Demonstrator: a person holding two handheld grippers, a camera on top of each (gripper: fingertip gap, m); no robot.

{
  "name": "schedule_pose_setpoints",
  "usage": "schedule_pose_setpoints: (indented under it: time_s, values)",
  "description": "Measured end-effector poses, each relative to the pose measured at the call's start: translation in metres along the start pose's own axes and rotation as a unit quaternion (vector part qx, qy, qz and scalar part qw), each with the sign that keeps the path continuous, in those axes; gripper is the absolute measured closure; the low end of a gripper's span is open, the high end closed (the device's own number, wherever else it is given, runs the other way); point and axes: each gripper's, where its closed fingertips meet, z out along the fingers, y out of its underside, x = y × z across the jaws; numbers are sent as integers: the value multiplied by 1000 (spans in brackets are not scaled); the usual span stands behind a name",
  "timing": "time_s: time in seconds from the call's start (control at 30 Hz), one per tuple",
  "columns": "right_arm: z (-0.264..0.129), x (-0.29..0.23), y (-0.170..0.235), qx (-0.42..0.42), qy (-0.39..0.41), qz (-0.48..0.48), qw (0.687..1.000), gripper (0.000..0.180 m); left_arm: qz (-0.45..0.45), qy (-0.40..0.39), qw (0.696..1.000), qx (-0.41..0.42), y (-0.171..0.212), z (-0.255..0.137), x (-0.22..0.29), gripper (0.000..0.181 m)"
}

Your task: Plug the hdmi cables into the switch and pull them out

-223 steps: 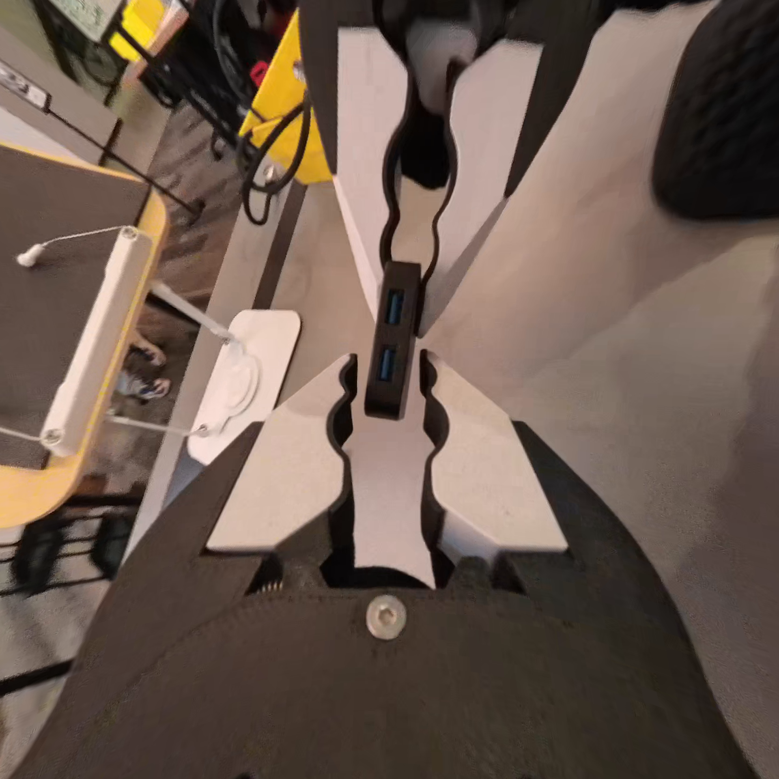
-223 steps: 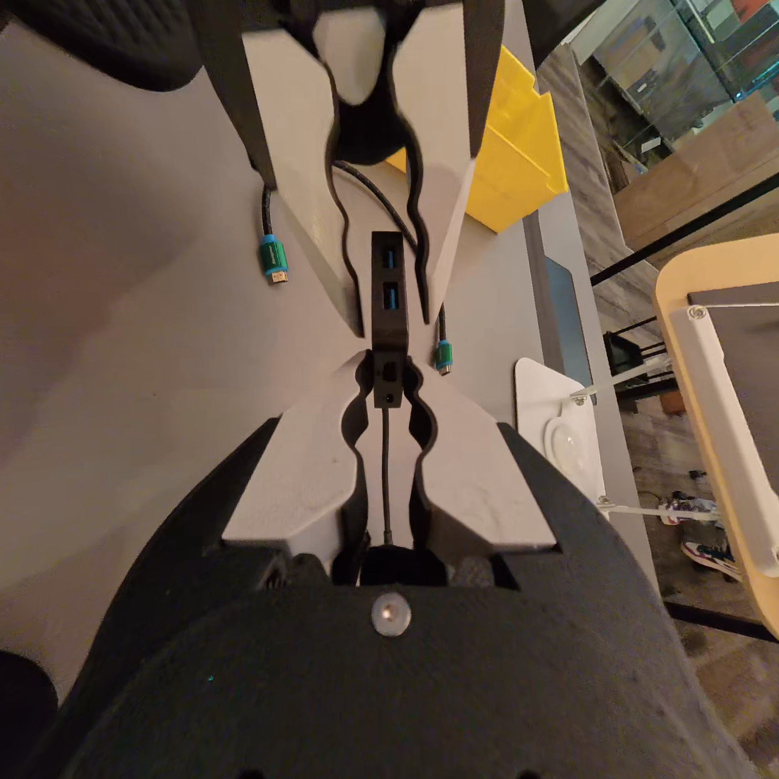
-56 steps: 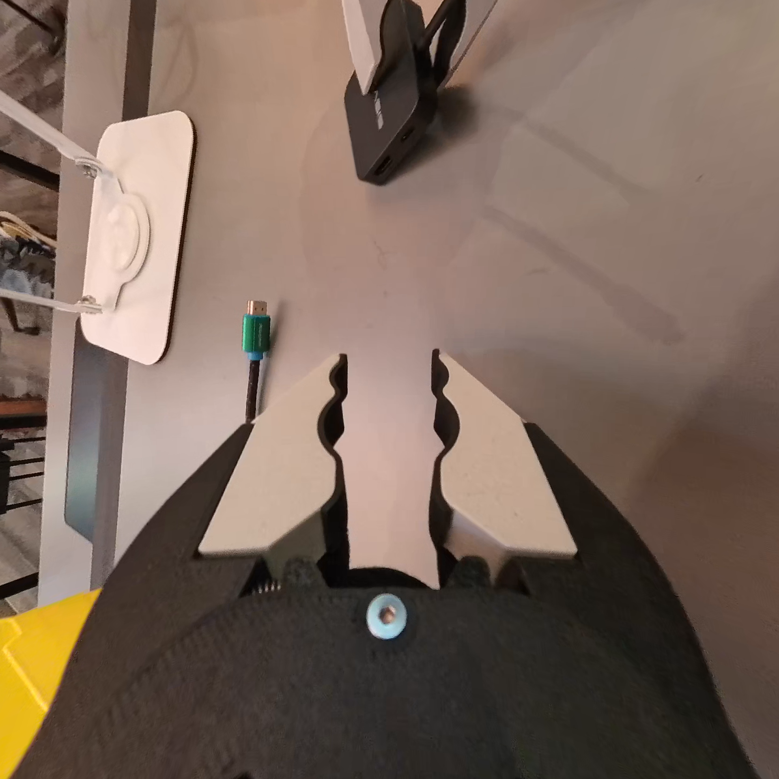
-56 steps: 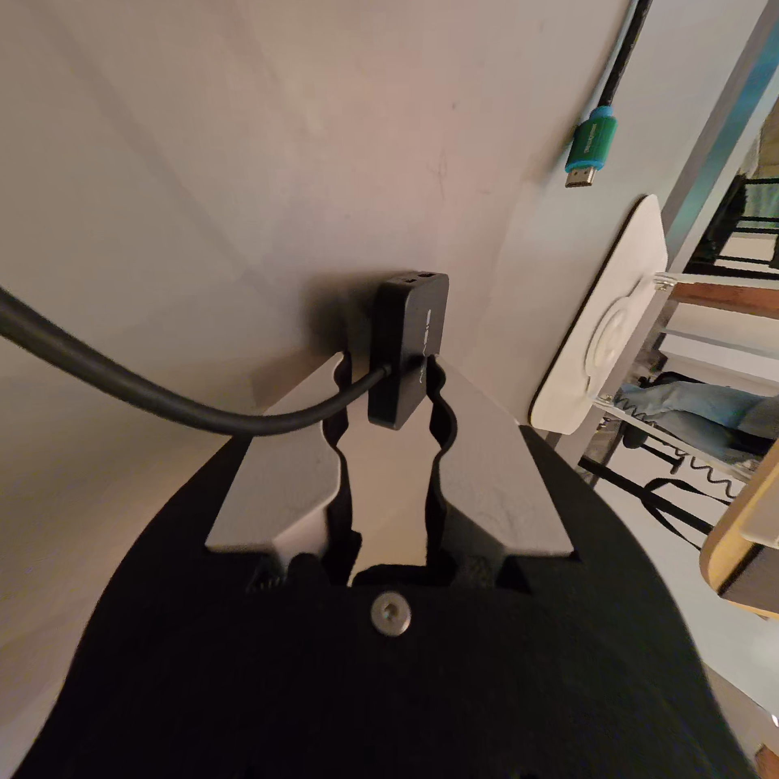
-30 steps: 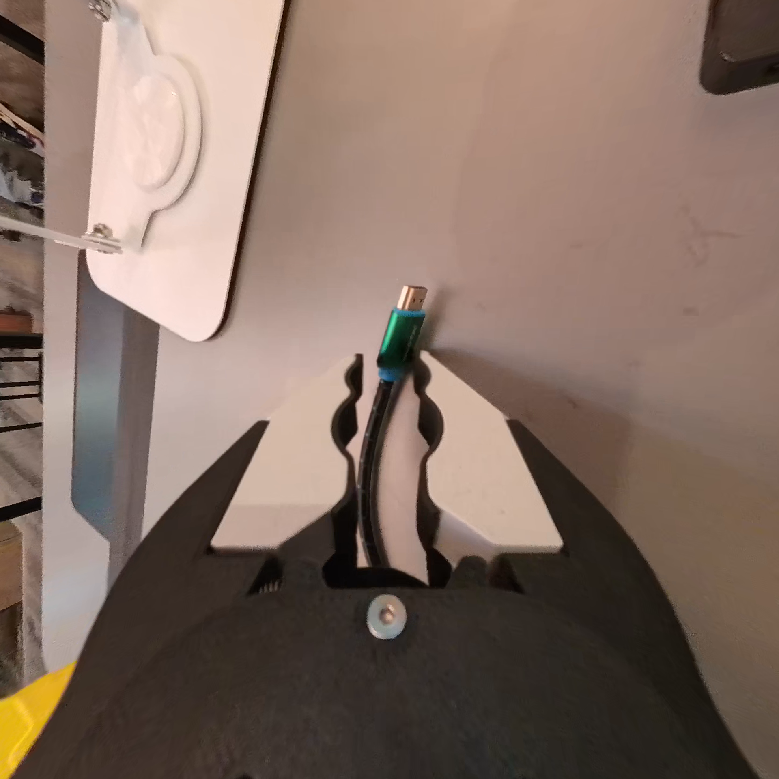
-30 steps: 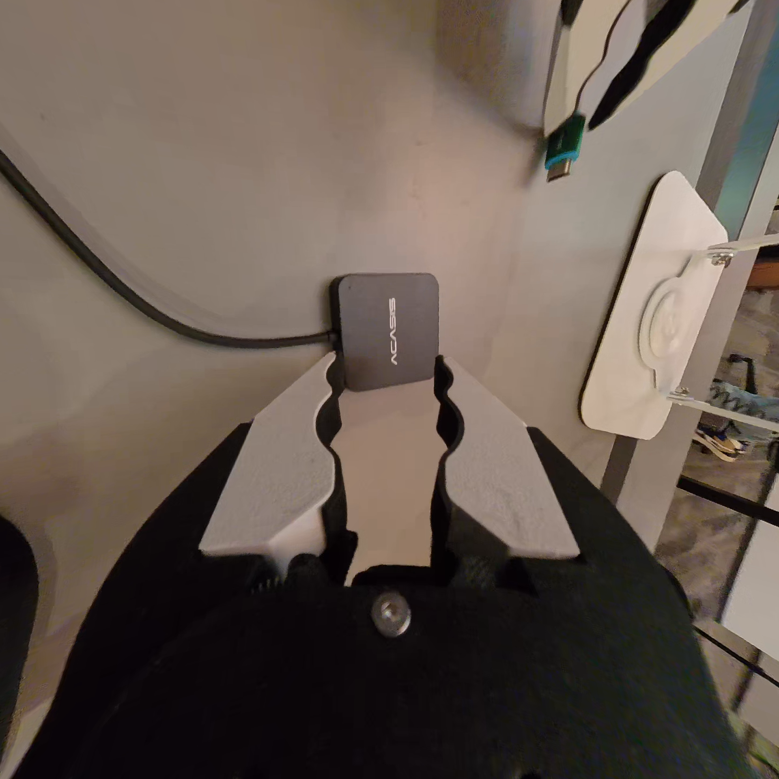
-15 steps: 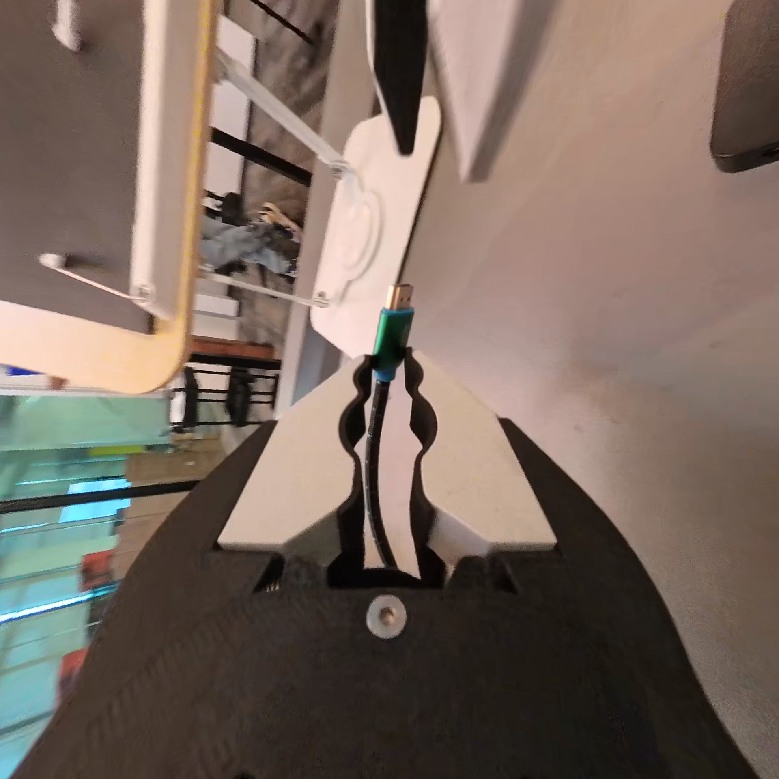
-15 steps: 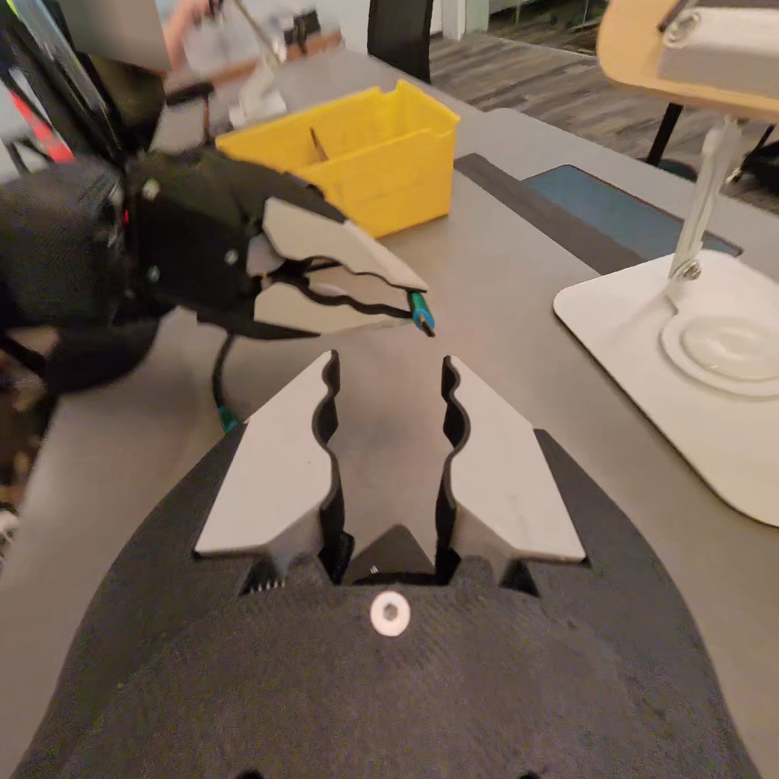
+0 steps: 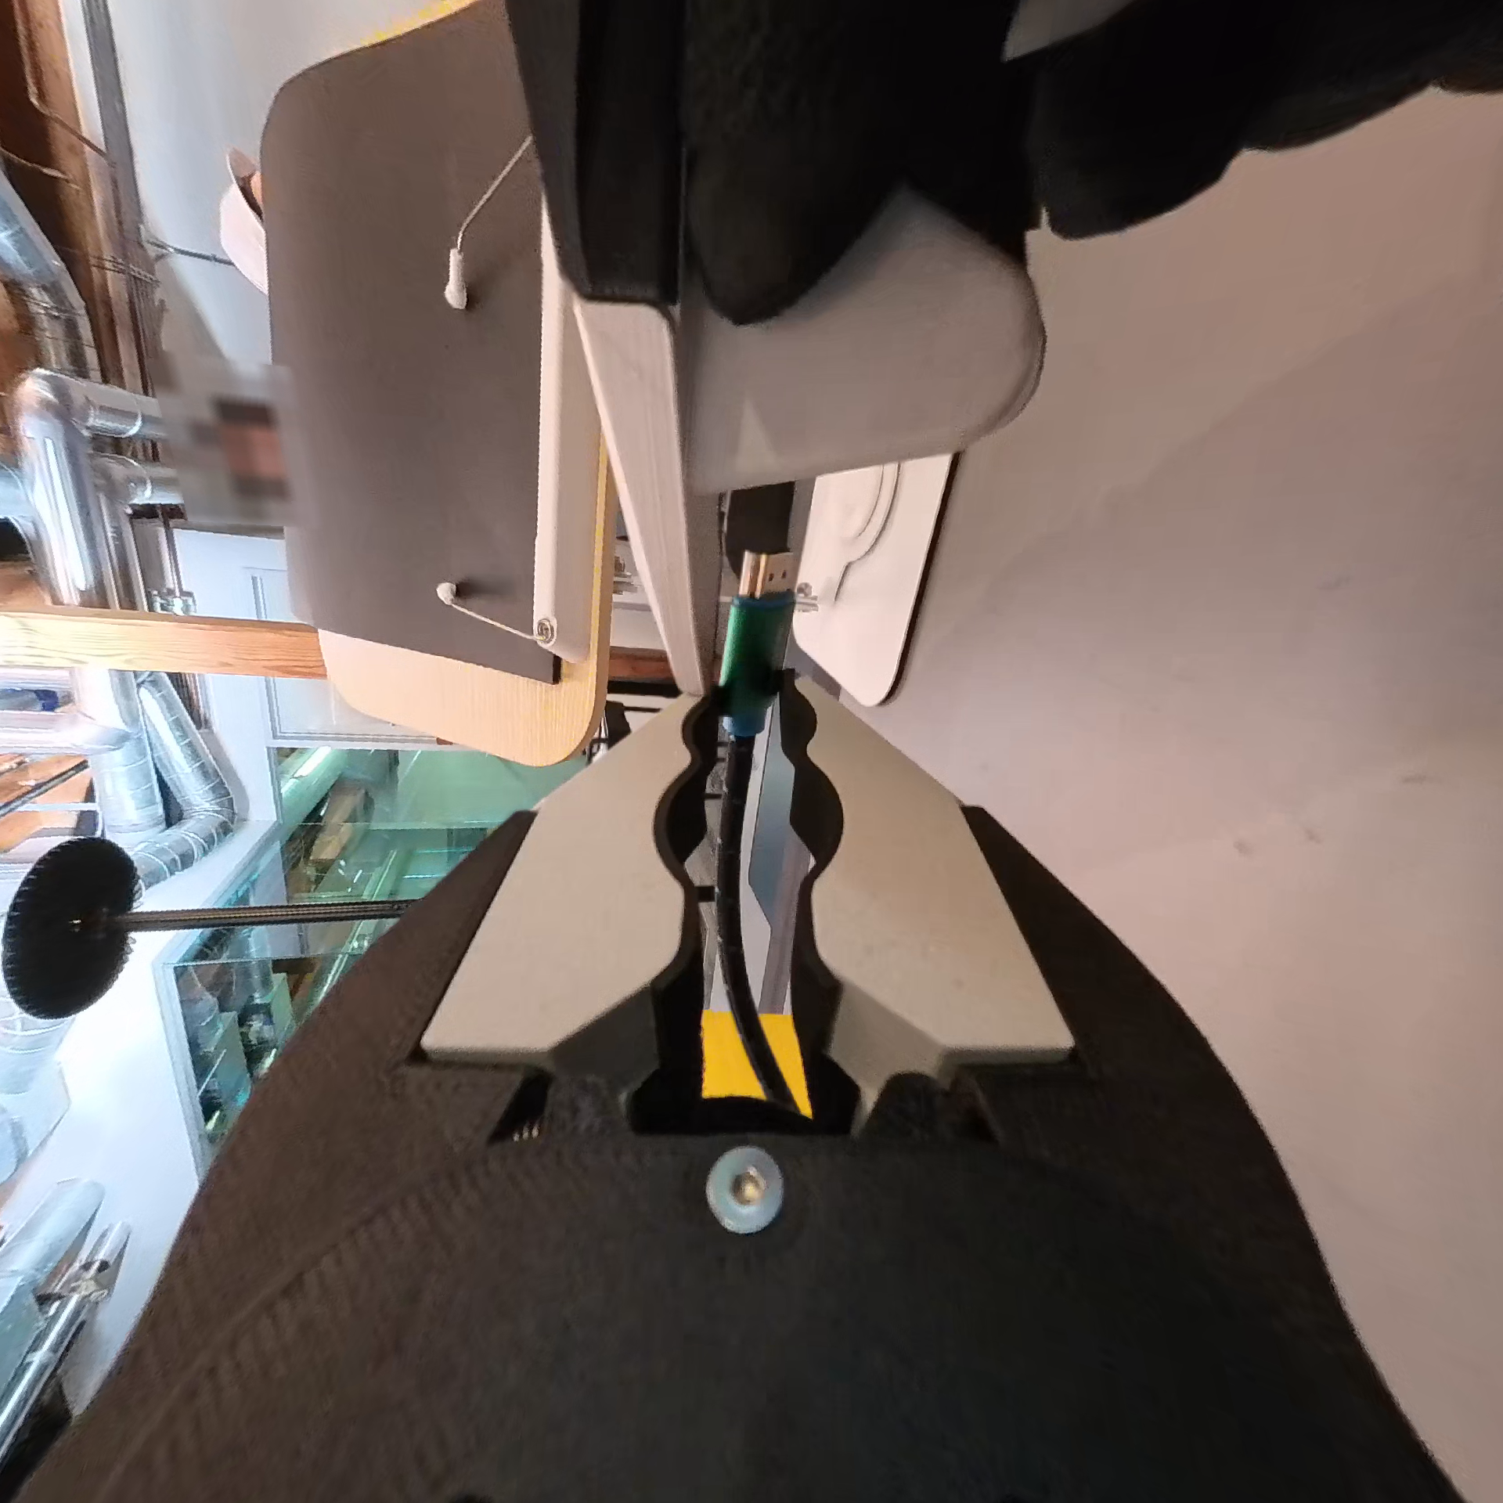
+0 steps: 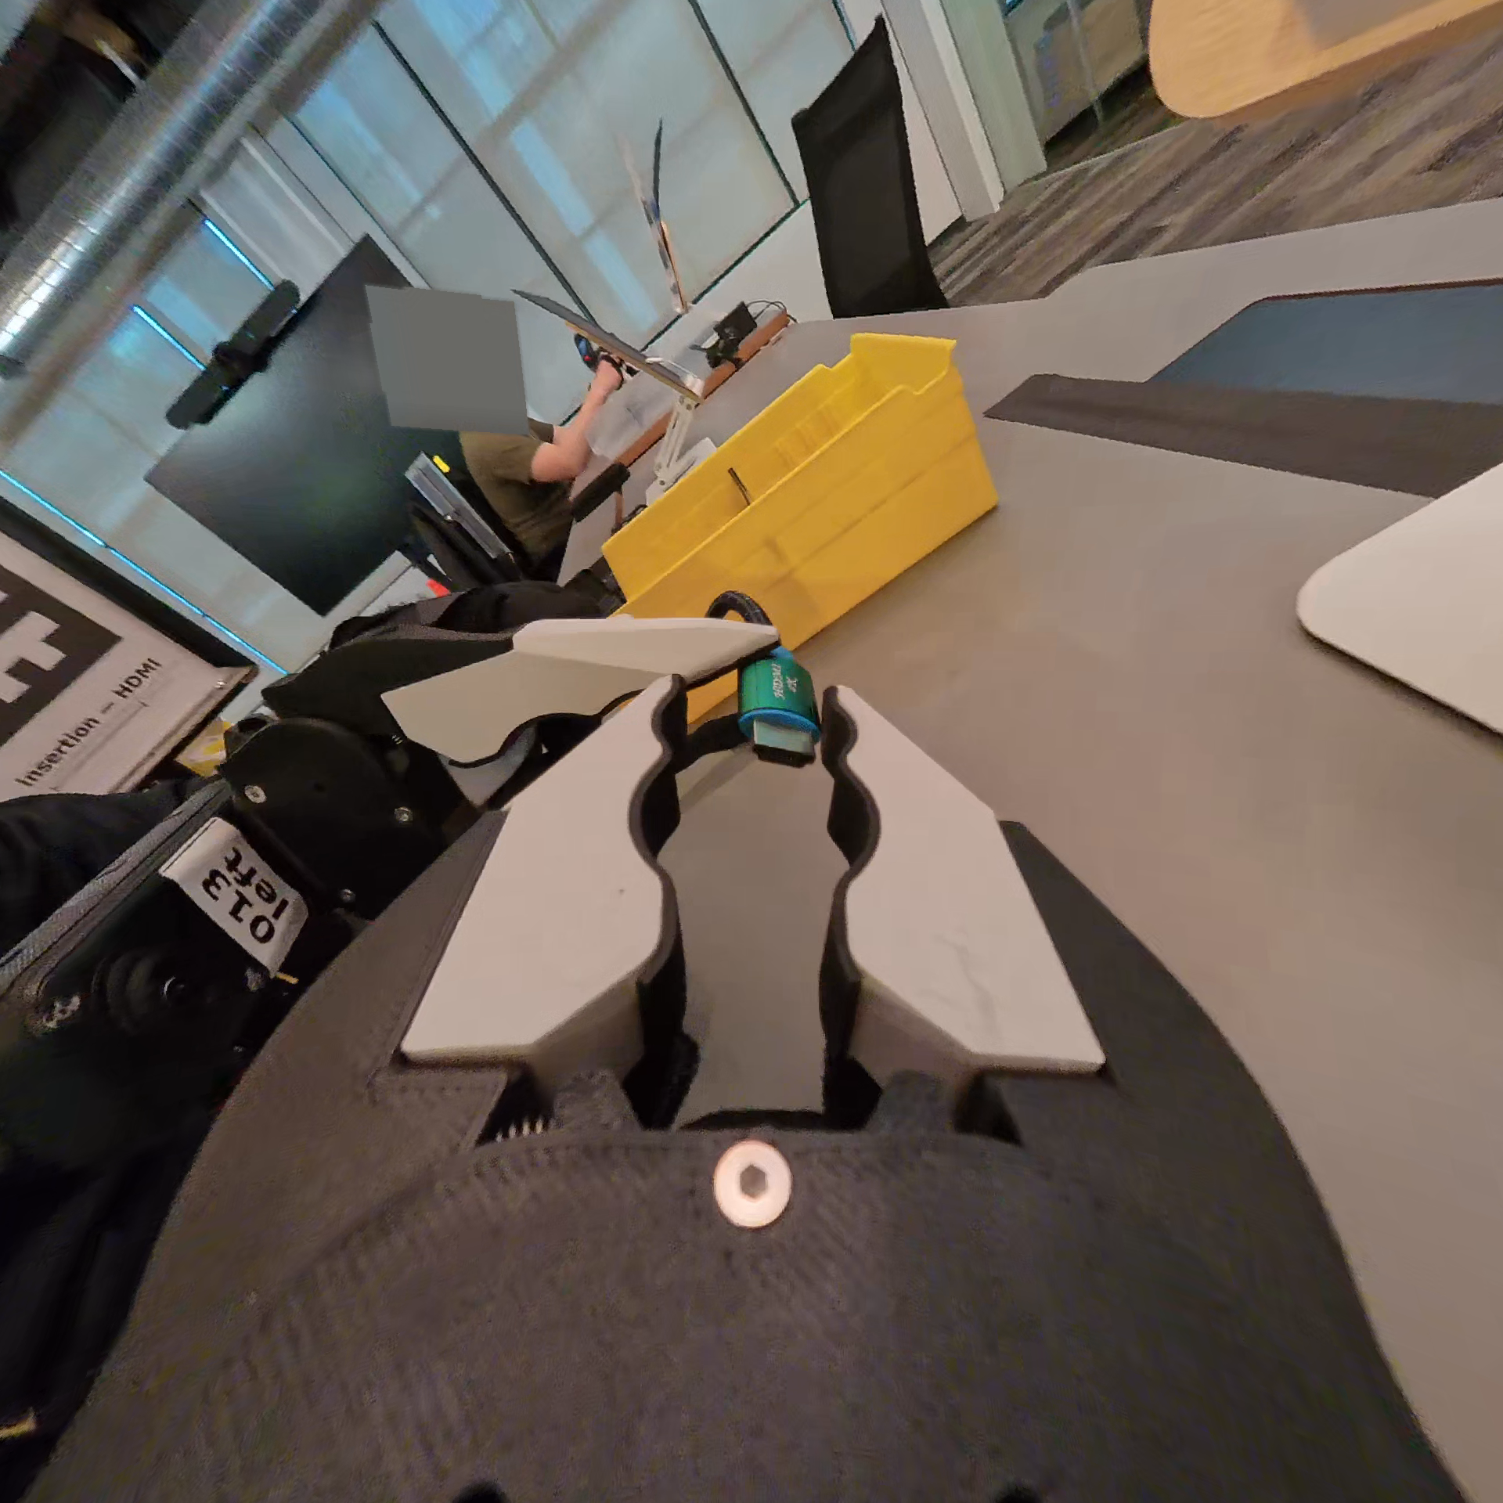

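Observation:
My left gripper [image 9: 750,701] is shut on the green HDMI plug [image 9: 752,651], whose metal tip sticks out past the fingertips; its black braided cable runs back between the fingers. In the right wrist view the left gripper [image 10: 736,659] comes in from the left and holds that plug [image 10: 777,703] just at the tips of my right gripper [image 10: 754,698], which is open and empty. The plug's tip lies in the gap between the right fingertips. The right gripper's white fingers [image 9: 854,390] fill the top of the left wrist view. The switch is not clearly in view.
A yellow bin [image 10: 813,504] stands on the grey table [image 10: 1139,732] behind the grippers. A white stand base [image 10: 1423,610] lies at the right, also in the left wrist view [image 9: 882,569]. A dark mat [image 10: 1301,423] lies farther back. A person sits at a far desk. The tips of both grippers are at nearly the same place.
The left gripper has carried the plug up to the right gripper's tips. The right gripper, open around the switch a second ago, has lifted and tilted away from it.

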Motion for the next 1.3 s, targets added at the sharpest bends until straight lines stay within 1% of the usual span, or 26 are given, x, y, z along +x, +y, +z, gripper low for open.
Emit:
schedule_pose_setpoints:
  time_s: [0.1,0.37,0.53,0.63,0.67,0.73,0.87,0.97,1.03,1.2,1.3]
  values:
    - [-2,0,2,-2,-9,7,1000,161,-8,-9,1000,5,-3,-3,-4,168]
    - [-8,-8,-6,29,-31,7,999,161,-5,-31,999,18,-14,-7,-13,168]
    - [-14,-14,-10,36,-43,-28,998,161,-9,-36,999,38,-20,-12,-20,169]
    - [-15,-16,-11,32,-43,-43,998,161,-35,-15,998,49,-22,-14,-20,168]
    - [-16,-16,-11,32,-44,-46,997,161,-42,-7,998,50,-21,-14,-20,165]
    - [-18,-17,-13,33,-45,-53,997,161,-60,15,997,48,-17,-14,-19,152]
    - [-26,-16,-18,38,-46,-64,996,161,-107,52,991,63,-12,-23,-27,143]
    - [-30,-21,-20,40,-57,-77,995,161,-168,110,976,82,-10,-31,-27,138]
    - [-31,-25,-19,36,-64,-83,994,161,-219,141,961,89,-5,-35,-28,134]
    - [-32,-34,-18,28,-74,-100,992,161,-326,189,918,121,5,-48,-38,126]
    - [-31,-43,-18,23,-84,-117,989,161,-372,204,895,140,9,-58,-46,127]
